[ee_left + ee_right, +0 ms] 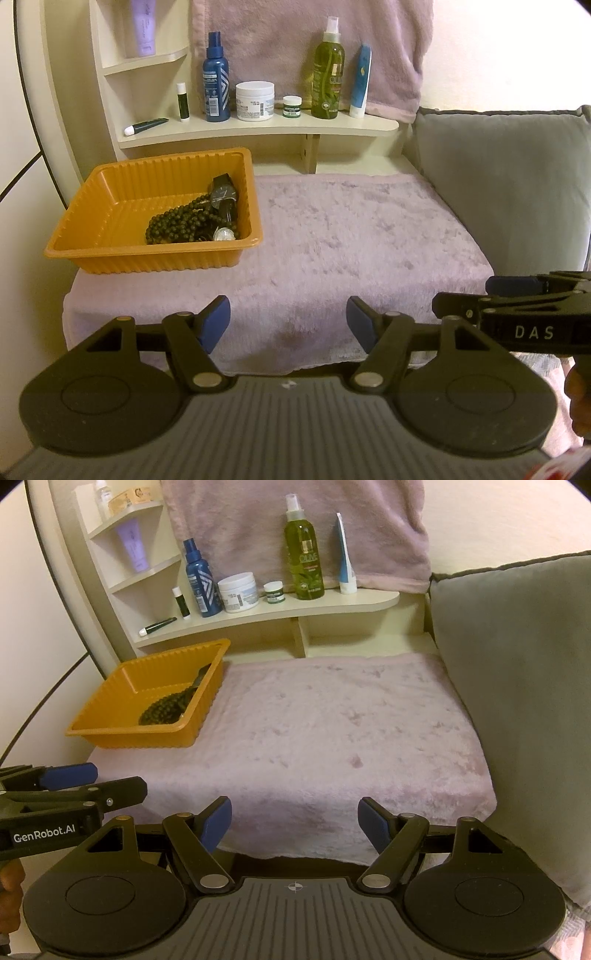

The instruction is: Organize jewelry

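Since both tools hang empty over the near edge of the desk, the step in hand looks like the last check, or a pull-back, with the jewelry already gathered. The left tool [288, 321] has its blue pads spread apart with nothing between them, and the right tool [294, 825] is released the same way, side by side with it. The jewelry sits in the orange tray [110, 195] at the far left corner of the desk: a string of dark beads [177, 223], a black watch [221, 197] lying over them, and a small pale-faced watch [224, 234] against the tray's near wall. All three crowd the tray's right side.

To finish well, I would keep both tools high and clear of the tray rim, since a snag on the ribbed wall could tip the light tray. If the pieces still need sorting, the beads should be lifted by a loose loop, slowly, as the watch strap may be tangled in them.

A fuzzy lilac towel [351, 240] covers the desk, and no loose piece shows on it. Behind, a cream shelf [258, 129] carries bottles, jars and tubes; a grey cushion [509, 177] stands along the right edge.
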Demonstrator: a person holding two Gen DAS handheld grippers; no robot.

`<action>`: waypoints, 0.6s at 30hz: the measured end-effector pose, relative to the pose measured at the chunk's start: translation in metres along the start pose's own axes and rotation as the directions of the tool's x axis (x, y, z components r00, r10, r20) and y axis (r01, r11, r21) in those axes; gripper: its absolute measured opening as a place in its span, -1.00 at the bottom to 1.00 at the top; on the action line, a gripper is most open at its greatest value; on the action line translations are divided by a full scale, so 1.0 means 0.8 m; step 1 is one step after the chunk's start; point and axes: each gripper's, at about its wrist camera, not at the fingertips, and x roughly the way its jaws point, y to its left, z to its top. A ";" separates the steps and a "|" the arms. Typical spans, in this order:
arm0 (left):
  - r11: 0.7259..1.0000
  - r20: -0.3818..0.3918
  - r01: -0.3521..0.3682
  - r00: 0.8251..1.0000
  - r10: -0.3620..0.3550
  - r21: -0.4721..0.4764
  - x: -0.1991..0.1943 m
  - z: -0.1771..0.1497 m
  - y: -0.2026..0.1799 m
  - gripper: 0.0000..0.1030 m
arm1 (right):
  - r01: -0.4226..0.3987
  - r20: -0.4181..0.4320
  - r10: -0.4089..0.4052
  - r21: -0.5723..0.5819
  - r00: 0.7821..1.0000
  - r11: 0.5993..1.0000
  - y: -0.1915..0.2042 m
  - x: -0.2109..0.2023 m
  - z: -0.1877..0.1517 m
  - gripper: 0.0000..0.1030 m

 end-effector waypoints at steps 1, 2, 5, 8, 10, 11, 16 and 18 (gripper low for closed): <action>1.000 0.000 0.000 1.000 0.000 -0.001 0.000 0.000 0.000 0.31 | 0.000 0.000 0.000 0.000 1.000 1.000 0.001 0.000 0.000 0.46; 1.000 0.001 0.000 1.000 0.000 -0.001 0.000 0.000 0.000 0.31 | 0.000 -0.001 0.000 -0.002 1.000 1.000 0.001 0.000 0.000 0.46; 1.000 0.002 -0.002 1.000 0.002 -0.001 -0.001 0.001 0.001 0.31 | -0.003 -0.002 0.003 -0.004 1.000 1.000 0.000 0.001 0.000 0.46; 1.000 0.003 -0.001 1.000 0.001 -0.002 -0.001 0.002 0.001 0.31 | -0.005 -0.002 0.005 -0.008 1.000 1.000 0.000 0.000 0.001 0.46; 1.000 0.004 -0.002 1.000 0.002 -0.002 -0.001 0.002 0.001 0.31 | -0.004 -0.002 0.004 -0.007 1.000 1.000 0.001 0.000 0.001 0.46; 1.000 0.005 -0.002 1.000 0.002 -0.003 -0.001 0.003 0.001 0.31 | -0.004 -0.002 0.004 -0.007 1.000 1.000 0.001 0.000 0.001 0.46; 1.000 0.009 -0.001 1.000 0.001 -0.004 -0.002 0.004 0.003 0.31 | -0.008 -0.001 0.008 -0.010 1.000 1.000 0.003 0.000 0.002 0.46; 1.000 0.011 -0.001 1.000 0.001 -0.003 -0.003 0.004 0.003 0.31 | -0.007 0.000 0.007 -0.009 1.000 1.000 0.003 0.000 0.002 0.46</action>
